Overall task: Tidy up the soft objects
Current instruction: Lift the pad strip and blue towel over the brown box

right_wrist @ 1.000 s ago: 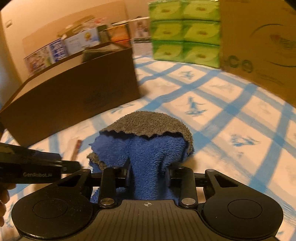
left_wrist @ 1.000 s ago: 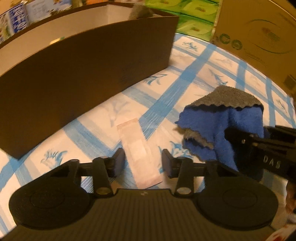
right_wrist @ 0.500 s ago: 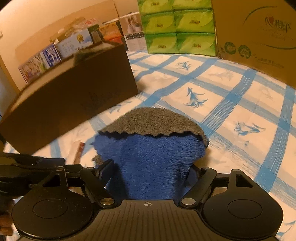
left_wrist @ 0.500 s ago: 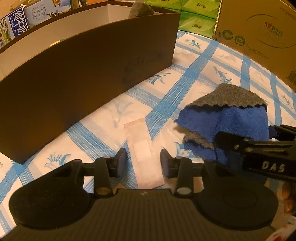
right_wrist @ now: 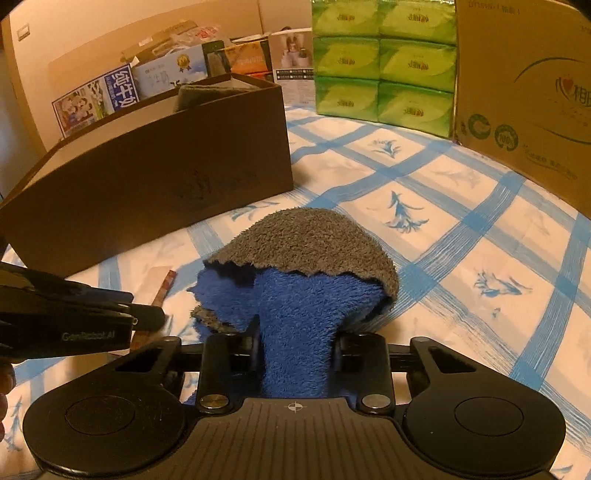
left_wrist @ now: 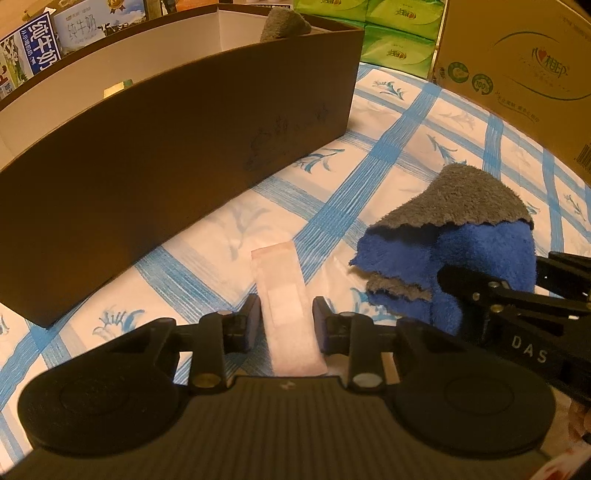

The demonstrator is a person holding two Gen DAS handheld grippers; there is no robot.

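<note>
A blue and grey fleecy cloth [right_wrist: 303, 295] lies bunched on the checked bed cover [right_wrist: 443, 229]. My right gripper [right_wrist: 297, 343] is closing, and its pads squeeze the cloth's blue fold between them. The same cloth [left_wrist: 443, 251] shows at the right of the left wrist view, with the right gripper [left_wrist: 517, 295] on it. A pale flat wrapped strip [left_wrist: 284, 288] lies on the cover between the jaws of my left gripper [left_wrist: 284, 321]. Those jaws are closing and flank its edges without clearly pressing them. The left gripper's tip [right_wrist: 140, 317] shows beside the cloth.
A long dark brown box [left_wrist: 166, 155] stands open just beyond the strip, with a grey cloth [left_wrist: 282, 24] inside at its far end. Green tissue packs [right_wrist: 380, 62] and a big cardboard carton [right_wrist: 528, 92] line the back and right. Milk cartons [right_wrist: 122, 92] stand behind the box.
The right jaws opened wide around the blue cloth, then closed on it again. The left jaws narrowed around the strip, which now reaches further in between them.
</note>
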